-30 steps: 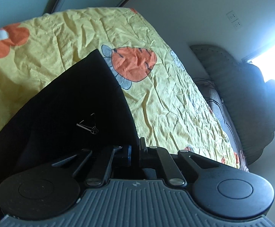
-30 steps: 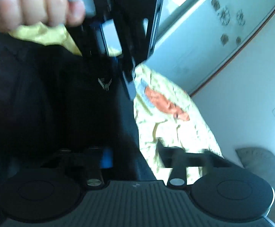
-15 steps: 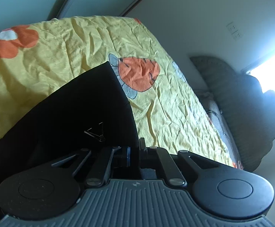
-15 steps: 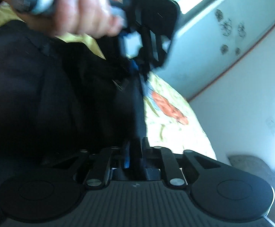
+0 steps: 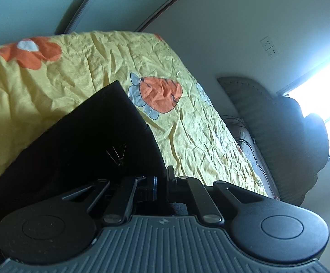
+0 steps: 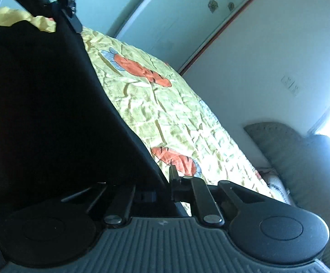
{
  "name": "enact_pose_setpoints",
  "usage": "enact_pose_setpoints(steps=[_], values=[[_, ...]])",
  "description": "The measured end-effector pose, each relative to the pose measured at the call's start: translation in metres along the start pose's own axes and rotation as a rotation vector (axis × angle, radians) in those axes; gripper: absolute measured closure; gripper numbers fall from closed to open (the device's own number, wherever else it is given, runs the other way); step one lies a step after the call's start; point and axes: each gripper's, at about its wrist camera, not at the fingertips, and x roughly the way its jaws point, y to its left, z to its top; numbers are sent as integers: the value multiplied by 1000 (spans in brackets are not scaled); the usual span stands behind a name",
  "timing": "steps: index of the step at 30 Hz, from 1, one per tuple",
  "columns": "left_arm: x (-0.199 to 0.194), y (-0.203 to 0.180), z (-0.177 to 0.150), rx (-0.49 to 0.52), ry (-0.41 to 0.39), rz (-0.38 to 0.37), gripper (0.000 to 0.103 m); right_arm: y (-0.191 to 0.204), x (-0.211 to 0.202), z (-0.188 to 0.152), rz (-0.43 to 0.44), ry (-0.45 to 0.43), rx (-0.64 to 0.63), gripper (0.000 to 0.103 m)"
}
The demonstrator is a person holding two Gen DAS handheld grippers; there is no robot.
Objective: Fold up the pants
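Both hand-held grippers (image 5: 162,177) (image 6: 167,182) pinch black pants (image 6: 51,113) — fingertips buried in cloth.

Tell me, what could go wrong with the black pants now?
Both hand-held grippers pinch only the edge of the black pants, so the cloth might slip out. The left hand-held gripper and the right hand-held gripper stretch the pants tight, which could drag and bunch the already wrinkled yellow bedspread.
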Motion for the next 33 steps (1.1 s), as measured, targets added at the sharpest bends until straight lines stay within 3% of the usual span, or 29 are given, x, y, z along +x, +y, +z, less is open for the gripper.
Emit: enact_pose_setpoints(steps=[7, 12, 22, 33], values=[[-39, 1, -16, 82, -46, -11, 98, 22, -43, 5, 15, -41, -55, 95], [-67, 4, -32, 131, -62, -9, 98, 28, -49, 3, 36, -52, -48, 95], [-102, 22, -54, 113, -40, -26, 98, 44, -79, 0, 53, -38, -45, 95], [-121, 42, -75, 111, 6, 11, 98, 59, -88, 3, 114, -15, -79, 95]])
